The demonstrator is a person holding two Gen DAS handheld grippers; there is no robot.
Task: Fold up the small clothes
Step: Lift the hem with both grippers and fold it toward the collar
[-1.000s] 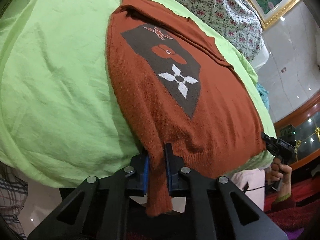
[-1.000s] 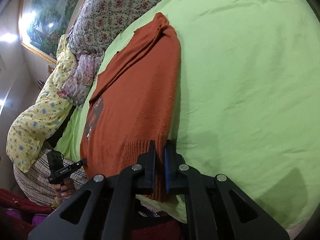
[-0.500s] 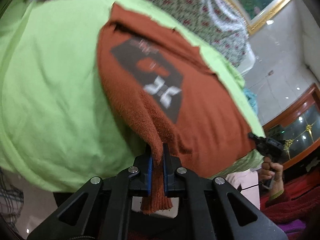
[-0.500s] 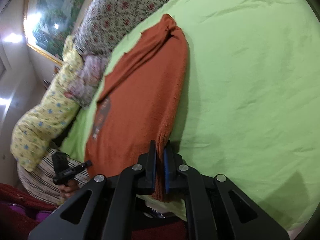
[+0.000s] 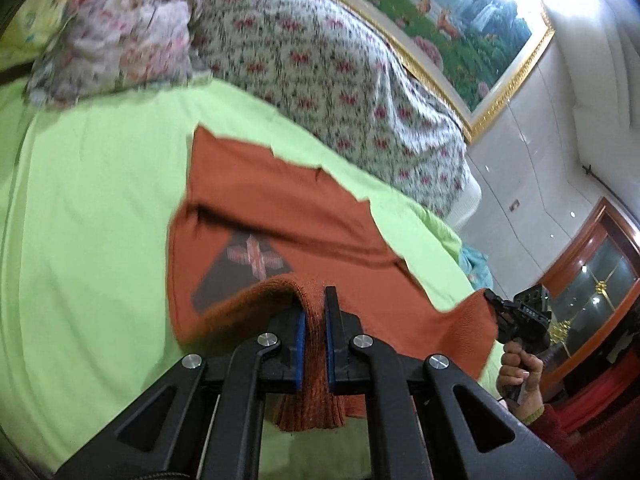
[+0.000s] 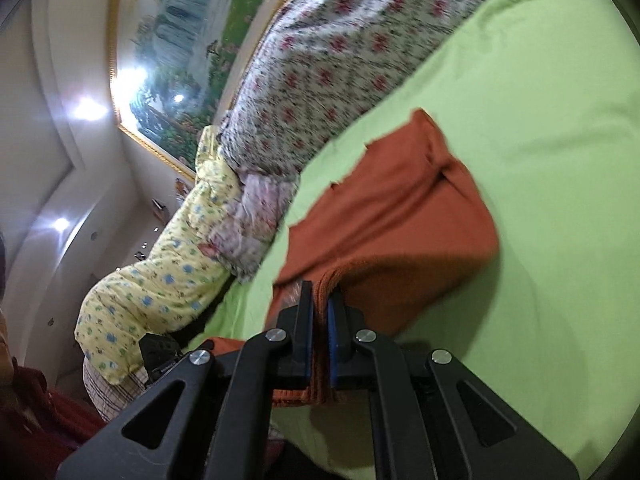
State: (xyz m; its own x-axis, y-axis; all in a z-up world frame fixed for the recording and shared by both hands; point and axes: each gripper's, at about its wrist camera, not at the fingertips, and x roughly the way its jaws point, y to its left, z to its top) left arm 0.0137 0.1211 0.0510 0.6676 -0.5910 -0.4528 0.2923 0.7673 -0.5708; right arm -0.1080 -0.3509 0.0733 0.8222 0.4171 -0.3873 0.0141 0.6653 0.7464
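Hem lift for the bottom-up fold.
Left gripper (image 5: 314,320) and right gripper (image 6: 320,312) each clenched on a hem corner of the sweater (image 5: 280,216); its top lies on the green sheet (image 5: 92,200), anchoring the fold.

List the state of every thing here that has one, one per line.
Sweater: hem lifted off the bed at both corners, far part flat.
Left gripper: shut on the sweater hem.
Right gripper: shut on the sweater hem.
Sheet: spread, lightly creased.
Quilt: heaped at the far edge.
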